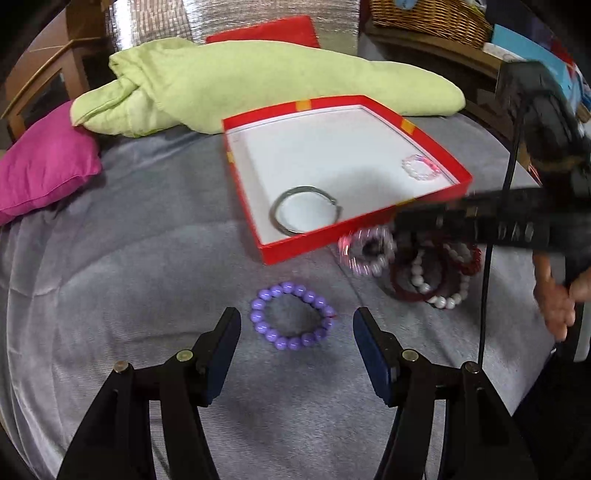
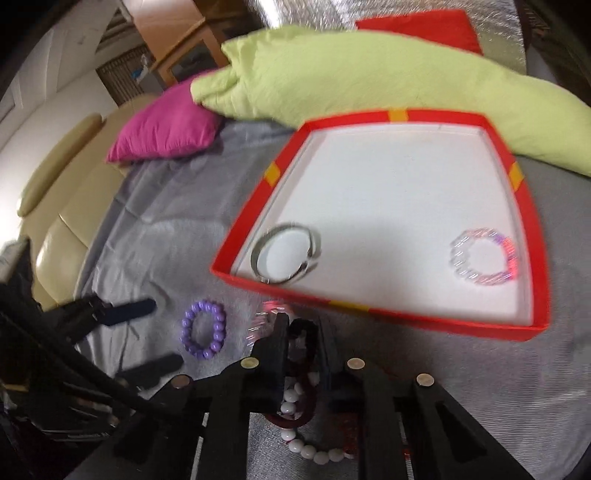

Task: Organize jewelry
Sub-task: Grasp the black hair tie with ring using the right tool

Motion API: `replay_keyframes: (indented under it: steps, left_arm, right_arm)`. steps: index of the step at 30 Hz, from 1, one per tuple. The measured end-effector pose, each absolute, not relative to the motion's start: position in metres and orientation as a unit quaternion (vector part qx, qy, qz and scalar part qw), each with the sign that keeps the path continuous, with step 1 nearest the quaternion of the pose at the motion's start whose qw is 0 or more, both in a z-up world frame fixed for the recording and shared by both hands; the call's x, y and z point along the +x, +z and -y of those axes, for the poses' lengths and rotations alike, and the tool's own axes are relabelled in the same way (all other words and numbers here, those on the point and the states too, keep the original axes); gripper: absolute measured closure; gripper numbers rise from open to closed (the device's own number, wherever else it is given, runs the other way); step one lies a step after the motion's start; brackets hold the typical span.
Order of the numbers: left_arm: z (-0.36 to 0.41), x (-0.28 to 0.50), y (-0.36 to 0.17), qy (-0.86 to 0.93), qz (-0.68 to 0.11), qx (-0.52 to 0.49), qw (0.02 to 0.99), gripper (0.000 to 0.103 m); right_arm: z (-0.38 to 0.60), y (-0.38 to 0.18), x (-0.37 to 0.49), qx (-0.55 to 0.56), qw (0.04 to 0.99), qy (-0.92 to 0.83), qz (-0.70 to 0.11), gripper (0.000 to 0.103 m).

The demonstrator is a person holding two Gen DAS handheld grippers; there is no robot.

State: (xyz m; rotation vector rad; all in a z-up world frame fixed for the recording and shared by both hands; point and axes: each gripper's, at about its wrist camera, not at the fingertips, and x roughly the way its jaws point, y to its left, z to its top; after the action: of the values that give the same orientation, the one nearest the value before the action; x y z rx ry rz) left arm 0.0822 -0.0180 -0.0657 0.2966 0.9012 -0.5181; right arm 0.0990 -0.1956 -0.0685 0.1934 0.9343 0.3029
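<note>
A red box [image 1: 314,240] [image 2: 369,308] with a white floor lies on the grey cloth. In it are a silver bangle [image 1: 304,210] [image 2: 284,253] and a clear-pink bead bracelet [image 1: 421,168] [image 2: 484,258]. A purple bead bracelet [image 1: 291,315] [image 2: 204,330] lies in front of my open, empty left gripper [image 1: 295,325]. My right gripper [image 2: 303,328] [image 1: 400,236] is nearly shut over a pile: a clear-pink bracelet [image 1: 365,251] [image 2: 260,321], a dark red one [image 1: 406,291] [image 2: 308,402] and a white bead one [image 1: 439,295] [image 2: 314,452]. What it grips is blurred.
A light green blanket [image 1: 258,81] [image 2: 369,74], a magenta cushion [image 1: 44,166] [image 2: 166,125] and a red cushion [image 1: 266,31] lie behind the box. A beige sofa [image 2: 55,206] is at the left, a wicker basket [image 1: 432,16] at the back right.
</note>
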Motion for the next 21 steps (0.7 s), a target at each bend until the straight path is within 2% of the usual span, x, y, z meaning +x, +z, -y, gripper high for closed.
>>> replay_keyframes:
  steps: [17, 21]
  left_arm:
    - [0.07, 0.079, -0.066, -0.301, -0.43, 0.131, 0.841, 0.038]
    - [0.061, 0.082, -0.062, -0.295, -0.425, 0.122, 0.847, 0.038]
  right_arm:
    - [0.226, -0.049, 0.093, 0.233, 0.853, 0.219, -0.413, 0.087]
    - [0.237, -0.031, 0.082, 0.265, 0.856, 0.256, -0.363, 0.087]
